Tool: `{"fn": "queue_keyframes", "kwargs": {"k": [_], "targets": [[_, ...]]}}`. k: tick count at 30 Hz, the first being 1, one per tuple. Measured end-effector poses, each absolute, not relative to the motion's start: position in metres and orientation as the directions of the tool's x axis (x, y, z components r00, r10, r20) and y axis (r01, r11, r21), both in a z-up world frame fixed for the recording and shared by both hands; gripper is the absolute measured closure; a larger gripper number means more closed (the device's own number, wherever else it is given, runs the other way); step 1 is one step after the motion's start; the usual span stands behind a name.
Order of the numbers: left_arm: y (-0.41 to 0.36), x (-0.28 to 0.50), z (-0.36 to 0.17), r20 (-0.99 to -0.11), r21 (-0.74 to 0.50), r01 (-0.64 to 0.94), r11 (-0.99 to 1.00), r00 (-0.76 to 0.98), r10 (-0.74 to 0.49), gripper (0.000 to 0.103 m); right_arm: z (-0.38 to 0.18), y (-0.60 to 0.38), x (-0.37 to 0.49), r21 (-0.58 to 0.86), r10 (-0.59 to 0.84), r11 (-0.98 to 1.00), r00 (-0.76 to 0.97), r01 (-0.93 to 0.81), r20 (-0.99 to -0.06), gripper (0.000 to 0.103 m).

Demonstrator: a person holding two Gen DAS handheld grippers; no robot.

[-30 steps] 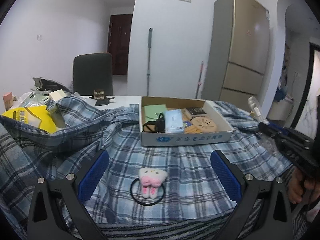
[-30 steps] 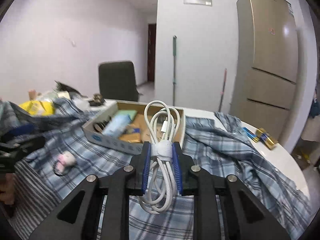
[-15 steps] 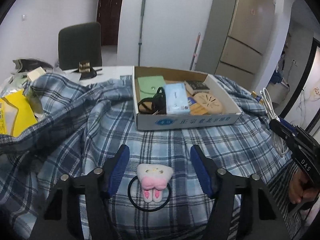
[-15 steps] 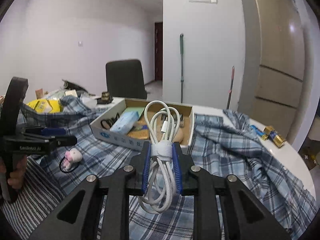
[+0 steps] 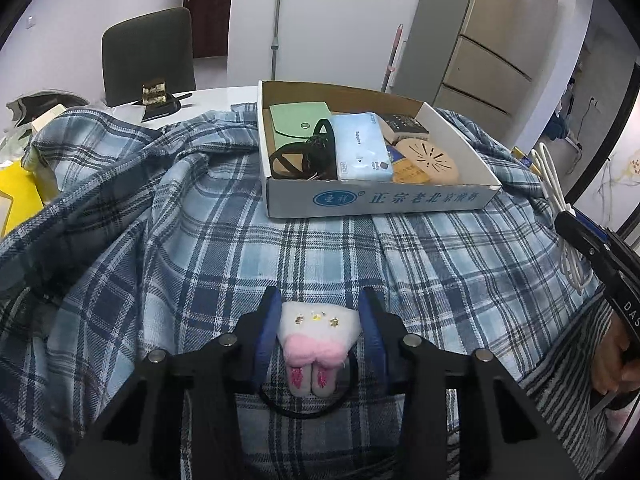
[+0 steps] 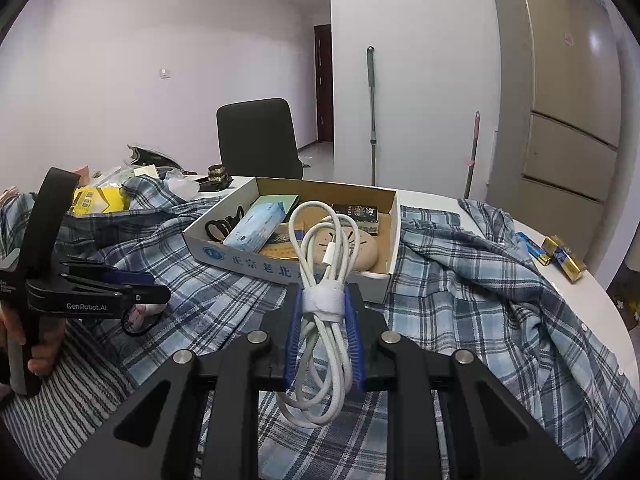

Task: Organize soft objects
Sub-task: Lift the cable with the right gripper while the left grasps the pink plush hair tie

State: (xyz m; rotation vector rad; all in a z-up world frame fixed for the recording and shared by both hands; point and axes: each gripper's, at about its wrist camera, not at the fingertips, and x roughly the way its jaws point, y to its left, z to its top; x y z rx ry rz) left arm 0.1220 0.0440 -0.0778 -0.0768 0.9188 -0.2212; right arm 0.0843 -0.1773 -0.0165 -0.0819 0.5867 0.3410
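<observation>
A white and pink plush charm (image 5: 316, 334) on a black hair tie (image 5: 308, 410) lies on the blue plaid cloth (image 5: 320, 248). My left gripper (image 5: 319, 316) is closed around it, its blue pads touching both sides of the plush. In the right wrist view the left gripper (image 6: 156, 294) is low on the left, covering most of the plush. My right gripper (image 6: 322, 304) is shut on a coiled white cable (image 6: 320, 280) bound with a white strap, held above the cloth in front of the cardboard box (image 6: 224, 256). The cable also shows at the right in the left wrist view (image 5: 556, 200).
The open cardboard box (image 5: 376, 200) holds a tissue pack (image 5: 360, 148), a green pouch, black hair ties, a round beige disc and a dark small box. A yellow bag (image 5: 16, 196) lies at left. Batteries (image 6: 560, 258) lie at the table's right edge. A chair (image 6: 256, 140) stands behind.
My left gripper has moved down and forward onto the plush charm and closed from wide open to gripping it. My right gripper keeps holding the cable with little movement.
</observation>
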Motion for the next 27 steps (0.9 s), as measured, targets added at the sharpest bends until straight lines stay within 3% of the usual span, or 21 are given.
{"fn": "queue_keyframes", "kwargs": {"k": [2, 3, 4, 8, 9, 11, 12, 13, 21, 25, 27], "targets": [[0.044, 0.121, -0.077, -0.775, -0.157, 0.155, 0.975, 0.592, -0.220, 0.070, -0.017, -0.178, 0.085, 0.026, 0.292, 0.942, 0.777, -0.336, -0.557, 0.083], [0.044, 0.121, -0.077, -0.773, -0.158, 0.157, 0.975, 0.595, -0.221, 0.085, -0.017, -0.178, 0.085, 0.027, 0.292, 0.942, 0.777, -0.335, -0.558, 0.083], [0.044, 0.120, -0.076, -0.772, -0.157, 0.158, 0.975, 0.595, -0.221, 0.089, -0.017, -0.178, 0.085, 0.027, 0.292, 0.942, 0.777, -0.335, -0.557, 0.083], [0.042, 0.121, -0.076, -0.776, -0.144, 0.158, 0.977, 0.595, -0.211, 0.089, -0.016, -0.178, 0.085, 0.025, 0.293, 0.942, 0.779, -0.336, -0.554, 0.083], [0.043, 0.121, -0.076, -0.780, -0.138, 0.147, 0.979, 0.594, -0.199, 0.087, -0.016, -0.178, 0.084, 0.023, 0.292, 0.942, 0.781, -0.336, -0.551, 0.083], [0.046, 0.121, -0.076, -0.777, -0.153, 0.138, 0.979, 0.595, -0.205, 0.068, -0.015, -0.178, 0.084, 0.021, 0.293, 0.941, 0.784, -0.337, -0.548, 0.083], [0.049, 0.120, -0.075, -0.772, -0.166, 0.132, 0.977, 0.599, -0.212, 0.039, -0.015, -0.178, 0.084, 0.021, 0.293, 0.941, 0.784, -0.337, -0.548, 0.083], [0.052, 0.119, -0.073, -0.761, -0.176, 0.128, 0.976, 0.611, -0.218, 0.019, -0.015, -0.179, 0.084, 0.021, 0.293, 0.941, 0.784, -0.337, -0.548, 0.083], [0.043, 0.106, -0.066, -0.774, -0.075, 0.229, 0.970, 0.600, -0.202, 0.019, -0.015, -0.178, 0.084, 0.020, 0.294, 0.940, 0.781, -0.340, -0.550, 0.083], [0.036, 0.106, -0.071, -0.786, -0.065, 0.275, 0.959, 0.578, -0.219, 0.035, -0.015, -0.178, 0.084, 0.019, 0.294, 0.940, 0.781, -0.340, -0.551, 0.083], [0.032, 0.109, -0.076, -0.800, -0.063, 0.290, 0.955, 0.558, -0.222, 0.038, -0.015, -0.178, 0.084, 0.019, 0.295, 0.940, 0.782, -0.340, -0.549, 0.083]]}}
